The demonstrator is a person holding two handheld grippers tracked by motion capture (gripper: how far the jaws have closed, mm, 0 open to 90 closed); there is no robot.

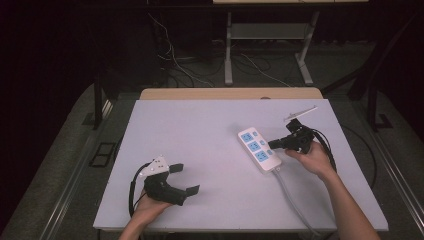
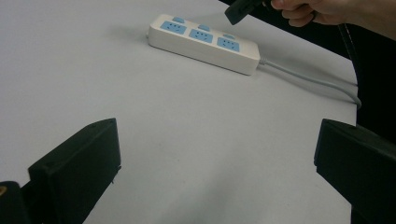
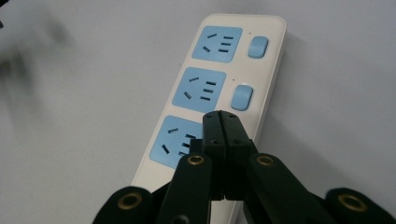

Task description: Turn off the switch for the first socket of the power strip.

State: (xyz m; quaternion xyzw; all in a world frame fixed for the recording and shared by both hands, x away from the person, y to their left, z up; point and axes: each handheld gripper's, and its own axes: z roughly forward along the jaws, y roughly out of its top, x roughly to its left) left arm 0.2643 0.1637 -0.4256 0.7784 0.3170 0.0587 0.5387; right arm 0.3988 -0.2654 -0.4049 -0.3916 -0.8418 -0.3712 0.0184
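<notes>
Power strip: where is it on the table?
In the high view the power strip lies right of centre on the table, beside the shut right gripper.

Even overhead light falls on the white table [image 1: 200, 150], which reads bright with a faint pinkish cast, while the room and floor around it sink into near darkness. Shadows are soft and short. In the right gripper view the upper left corner is smeared with dark blur; the power strip [image 3: 219, 79] stays sharp.
</notes>
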